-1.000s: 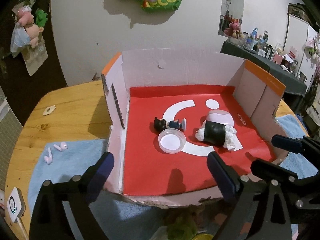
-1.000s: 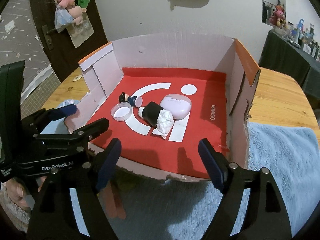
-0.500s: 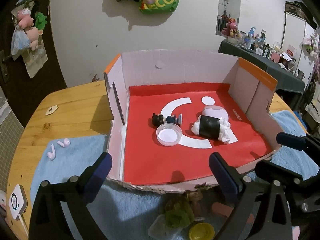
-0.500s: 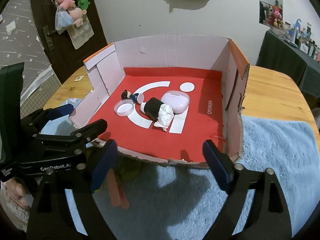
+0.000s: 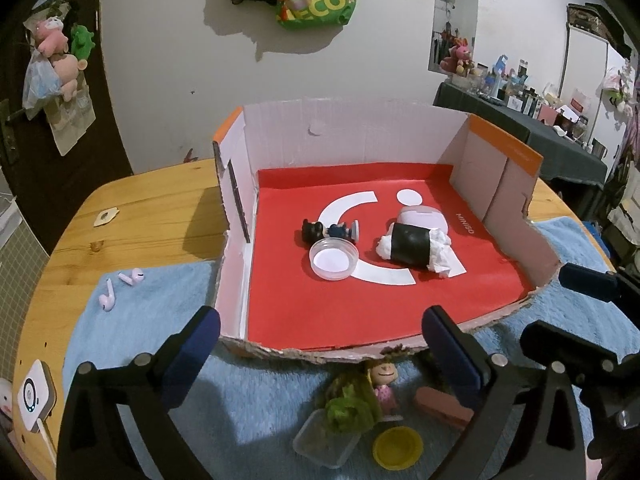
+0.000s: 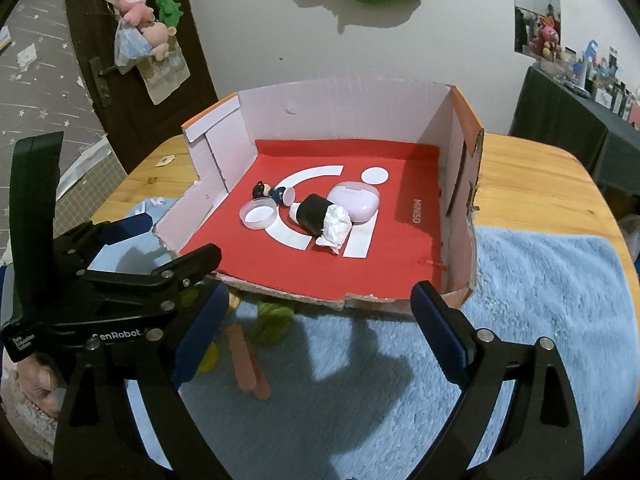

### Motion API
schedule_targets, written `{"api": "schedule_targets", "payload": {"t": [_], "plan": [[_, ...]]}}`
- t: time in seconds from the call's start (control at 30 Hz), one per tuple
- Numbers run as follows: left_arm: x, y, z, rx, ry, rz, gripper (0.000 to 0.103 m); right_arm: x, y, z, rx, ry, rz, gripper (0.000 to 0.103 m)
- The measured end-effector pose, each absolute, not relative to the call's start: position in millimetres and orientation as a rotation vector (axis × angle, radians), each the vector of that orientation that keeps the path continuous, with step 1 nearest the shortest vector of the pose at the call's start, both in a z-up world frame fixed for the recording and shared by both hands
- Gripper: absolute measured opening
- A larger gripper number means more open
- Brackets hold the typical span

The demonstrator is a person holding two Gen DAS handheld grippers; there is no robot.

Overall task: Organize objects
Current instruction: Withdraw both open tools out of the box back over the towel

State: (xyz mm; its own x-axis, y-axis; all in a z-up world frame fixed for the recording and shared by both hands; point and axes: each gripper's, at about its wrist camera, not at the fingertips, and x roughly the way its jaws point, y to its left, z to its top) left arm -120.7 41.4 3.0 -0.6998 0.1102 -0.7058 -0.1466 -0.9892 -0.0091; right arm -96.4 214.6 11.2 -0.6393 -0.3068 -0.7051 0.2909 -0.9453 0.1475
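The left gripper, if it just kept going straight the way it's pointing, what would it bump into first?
Probably the torn front edge of the cardboard box, which lies between the open fingers of the left gripper. If it passed above that low edge, the clear round lid comes next. Depth is hard to judge.

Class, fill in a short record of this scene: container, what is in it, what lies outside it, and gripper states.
container: open cardboard box, red floor
inside: clear lid, small figure, black roll, pink case
outside, front: doll, yellow lid, clear tub
outside, left: earbuds on blue towel
left hand-held gripper: open, empty
right hand-held gripper: open, empty
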Motion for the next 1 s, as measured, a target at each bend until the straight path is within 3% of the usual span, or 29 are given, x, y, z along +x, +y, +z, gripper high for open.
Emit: {"api": "schedule_targets", "payload": {"t": [0.83, 1.0], "plan": [[-100, 32, -8, -1.18, 0.055, 2.738, 0.103, -67, 208, 6, 1.124, -0.001, -2.561, 0.093], [-97, 29, -15, -1.206, 0.053, 2.696, 0.089, -64, 205, 2, 1.126, 0.017, -2.551, 0.092]]}}
